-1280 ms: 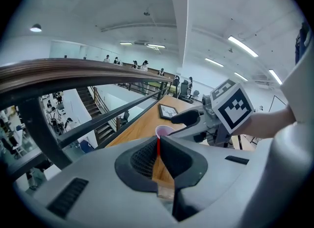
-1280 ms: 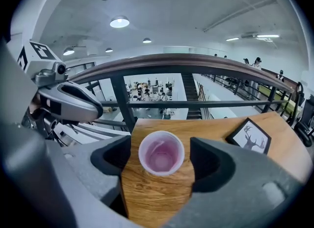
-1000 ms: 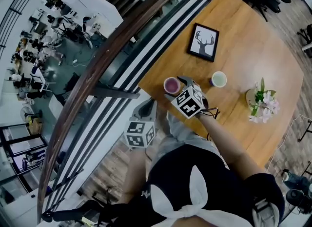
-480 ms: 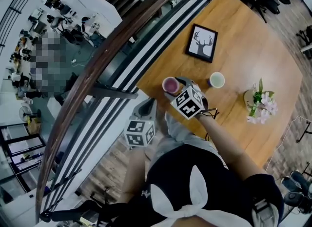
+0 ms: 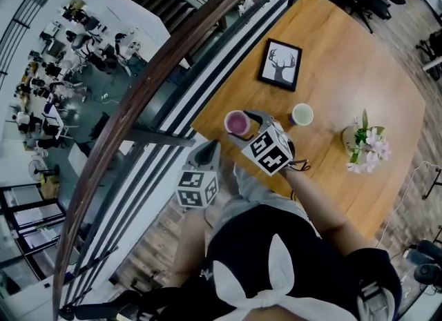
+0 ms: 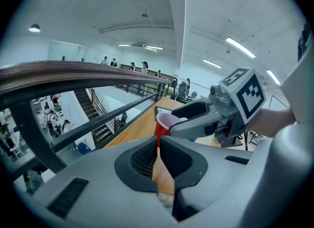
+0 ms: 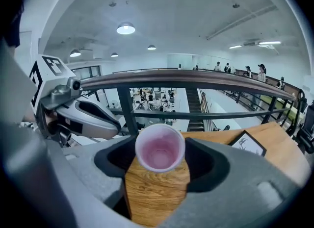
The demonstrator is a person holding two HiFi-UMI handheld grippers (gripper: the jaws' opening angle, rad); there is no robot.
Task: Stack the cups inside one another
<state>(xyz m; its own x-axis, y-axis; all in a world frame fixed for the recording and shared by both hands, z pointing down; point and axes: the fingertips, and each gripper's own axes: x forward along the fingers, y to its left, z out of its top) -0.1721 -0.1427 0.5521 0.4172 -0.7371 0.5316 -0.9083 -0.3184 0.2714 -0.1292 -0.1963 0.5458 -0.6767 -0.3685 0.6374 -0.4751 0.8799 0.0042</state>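
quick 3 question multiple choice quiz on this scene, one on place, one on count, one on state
1. Between the jaws of the right gripper is: A the pink-lined cup B a spoon C nothing
2. Cups in view: A one B two C four
3. The cups are: A nested B apart C lying down

Key: 1 A, the right gripper view shows it between jaws that have just been closing; 2 B, the pink-lined cup and a pale-lined cup; 3 B, bare table separates them.
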